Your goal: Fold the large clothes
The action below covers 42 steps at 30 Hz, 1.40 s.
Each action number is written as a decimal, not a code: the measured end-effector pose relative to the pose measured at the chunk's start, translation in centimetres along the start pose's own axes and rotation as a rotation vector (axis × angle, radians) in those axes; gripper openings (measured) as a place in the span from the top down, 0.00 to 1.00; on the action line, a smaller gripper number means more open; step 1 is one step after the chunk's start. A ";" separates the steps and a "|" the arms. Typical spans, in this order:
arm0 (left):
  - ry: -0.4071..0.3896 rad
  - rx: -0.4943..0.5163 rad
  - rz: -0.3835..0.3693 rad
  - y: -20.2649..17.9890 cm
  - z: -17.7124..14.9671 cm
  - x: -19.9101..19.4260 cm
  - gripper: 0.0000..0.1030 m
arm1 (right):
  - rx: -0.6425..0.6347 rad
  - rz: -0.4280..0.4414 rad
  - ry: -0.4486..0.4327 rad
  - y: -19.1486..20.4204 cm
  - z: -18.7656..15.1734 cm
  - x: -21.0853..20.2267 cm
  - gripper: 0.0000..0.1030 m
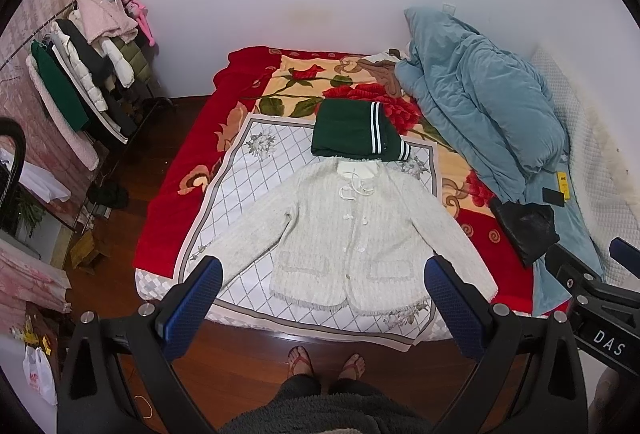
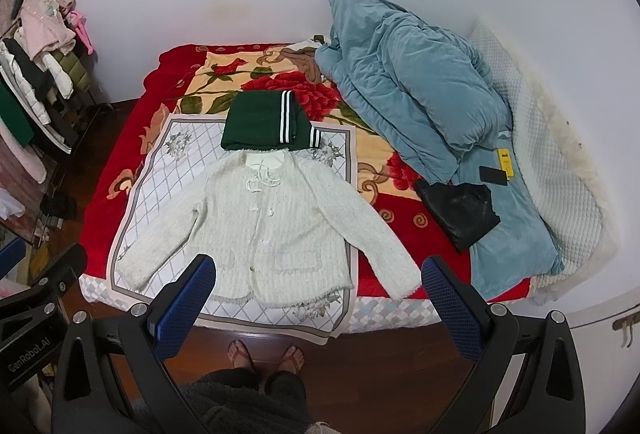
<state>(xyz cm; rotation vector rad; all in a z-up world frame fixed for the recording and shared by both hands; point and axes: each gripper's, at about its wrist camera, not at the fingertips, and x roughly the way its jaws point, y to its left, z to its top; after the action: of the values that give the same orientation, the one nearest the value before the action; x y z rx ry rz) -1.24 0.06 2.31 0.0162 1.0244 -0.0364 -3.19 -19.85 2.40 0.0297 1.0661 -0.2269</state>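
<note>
A white knit cardigan (image 1: 340, 234) lies flat and face up on a white diamond-patterned cloth (image 1: 248, 170) on the bed, sleeves spread out to both sides. It also shows in the right wrist view (image 2: 264, 230). A folded dark green garment with white stripes (image 1: 356, 130) lies just behind its collar, also in the right wrist view (image 2: 268, 124). My left gripper (image 1: 324, 298) is open and empty, held high above the cardigan's hem. My right gripper (image 2: 316, 298) is open and empty, likewise above the bed's near edge.
A red floral blanket (image 1: 188, 138) covers the bed. A heaped blue quilt (image 1: 480, 102) and a black bag (image 1: 524, 226) lie on the right. A clothes rack (image 1: 92, 74) stands at the left. The person's feet (image 1: 324, 362) stand on the wooden floor.
</note>
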 end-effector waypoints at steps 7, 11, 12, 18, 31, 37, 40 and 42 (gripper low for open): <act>-0.002 -0.001 -0.003 -0.2 0.1 -0.8 0.00 | 0.000 -0.001 -0.002 0.0 0.0 -0.2 0.00; -0.003 -0.002 -0.003 0.0 0.0 -0.2 0.00 | -0.001 -0.001 -0.002 0.1 -0.1 -0.2 0.00; -0.004 -0.004 -0.004 0.0 0.0 -0.3 0.00 | -0.002 -0.002 -0.003 0.1 -0.1 -0.1 0.00; -0.004 -0.014 -0.003 -0.2 0.4 -0.9 0.00 | -0.003 -0.002 -0.001 0.1 0.0 -0.3 0.00; -0.029 -0.004 0.022 0.0 -0.3 0.0 0.00 | 0.019 -0.005 0.002 0.9 0.7 -0.6 0.00; -0.082 0.021 0.095 0.0 0.7 5.7 0.00 | 0.176 0.033 0.031 -0.5 0.8 6.8 0.00; -0.079 0.057 0.122 1.3 1.4 10.5 0.00 | 0.309 -0.016 0.094 -3.0 0.0 13.2 0.00; -0.078 0.082 0.154 1.2 1.7 14.3 0.00 | 0.412 -0.060 0.138 -5.4 -1.3 17.8 0.05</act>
<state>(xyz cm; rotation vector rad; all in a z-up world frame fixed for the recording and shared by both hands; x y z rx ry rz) 7.65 0.88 -9.04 0.1669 0.9408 0.0615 2.84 -28.03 -13.31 0.3882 1.1429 -0.5021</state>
